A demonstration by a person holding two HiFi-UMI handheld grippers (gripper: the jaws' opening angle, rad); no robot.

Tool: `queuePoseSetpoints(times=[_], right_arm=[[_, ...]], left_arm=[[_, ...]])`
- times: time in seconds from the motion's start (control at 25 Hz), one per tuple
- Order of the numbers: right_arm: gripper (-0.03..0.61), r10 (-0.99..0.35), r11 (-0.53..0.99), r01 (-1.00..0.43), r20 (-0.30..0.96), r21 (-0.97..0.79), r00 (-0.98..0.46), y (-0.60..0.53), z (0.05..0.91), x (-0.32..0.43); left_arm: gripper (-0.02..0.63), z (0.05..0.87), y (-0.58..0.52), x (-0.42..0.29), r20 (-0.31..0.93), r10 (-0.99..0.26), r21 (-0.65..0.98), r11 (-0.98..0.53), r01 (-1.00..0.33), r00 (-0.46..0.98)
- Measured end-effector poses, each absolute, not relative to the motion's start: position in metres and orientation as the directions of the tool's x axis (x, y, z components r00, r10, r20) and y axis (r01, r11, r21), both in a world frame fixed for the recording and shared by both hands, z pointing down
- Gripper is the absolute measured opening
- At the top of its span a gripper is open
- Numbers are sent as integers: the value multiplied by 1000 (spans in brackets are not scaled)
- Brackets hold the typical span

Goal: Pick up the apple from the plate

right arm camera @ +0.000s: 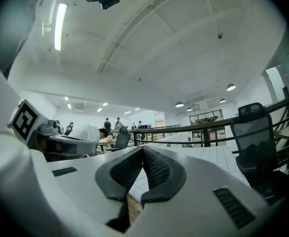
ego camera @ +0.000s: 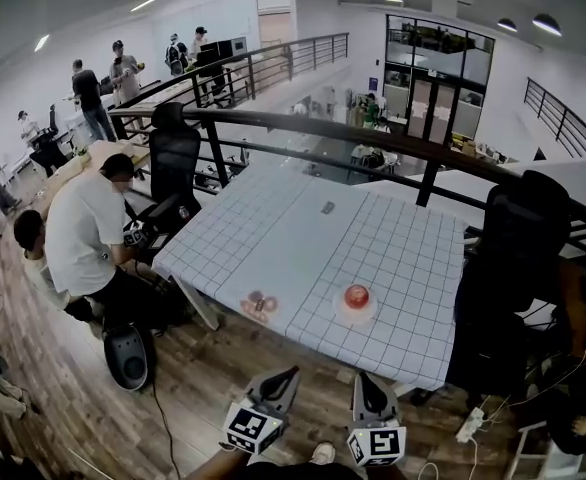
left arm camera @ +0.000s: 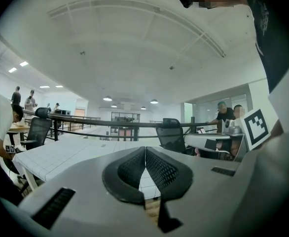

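In the head view a red apple (ego camera: pixel 357 296) sits on a small white plate (ego camera: pixel 353 310) near the front edge of the white gridded table (ego camera: pixel 303 238). My left gripper (ego camera: pixel 290 373) and right gripper (ego camera: pixel 361 376) hang side by side over the wooden floor, short of the table's front edge and apart from the plate. Both point towards the table. The left gripper (left arm camera: pixel 145 150) has its dark ribbed pads meeting at the tips with nothing between them. The right gripper (right arm camera: pixel 143 149) is likewise shut and empty. The apple does not show in either gripper view.
A reddish ring-shaped item (ego camera: pixel 260 306) lies on the table left of the plate, and a small dark object (ego camera: pixel 328 208) lies further back. Black office chairs (ego camera: pixel 518 268) stand at the table's right and at its far left (ego camera: pixel 174 158). A black railing (ego camera: pixel 373 133) runs behind. People stand and crouch at left.
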State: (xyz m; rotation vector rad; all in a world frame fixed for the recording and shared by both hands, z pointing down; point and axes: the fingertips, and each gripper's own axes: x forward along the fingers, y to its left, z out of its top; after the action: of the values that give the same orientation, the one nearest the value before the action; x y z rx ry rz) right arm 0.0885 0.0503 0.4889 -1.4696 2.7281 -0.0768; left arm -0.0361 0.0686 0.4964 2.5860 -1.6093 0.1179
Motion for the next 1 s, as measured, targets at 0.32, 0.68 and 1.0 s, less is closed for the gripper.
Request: queuePoseSetpoints(times=[0.32, 0.68, 1.0], right_arm=[[23, -827, 560, -827, 18, -59, -561, 17, 503, 97], [23, -850, 524, -851, 36, -45, -525, -39, 495, 79], [23, -881, 472, -882, 37, -8, -472, -102, 498, 53]], left_arm=[[21, 512, 41, -29, 155, -889, 51, -428, -902, 430], [21, 506, -31, -39, 138, -857, 70, -492, -868, 497], [21, 514, -104, -74, 135, -829, 67, -539, -840, 543]])
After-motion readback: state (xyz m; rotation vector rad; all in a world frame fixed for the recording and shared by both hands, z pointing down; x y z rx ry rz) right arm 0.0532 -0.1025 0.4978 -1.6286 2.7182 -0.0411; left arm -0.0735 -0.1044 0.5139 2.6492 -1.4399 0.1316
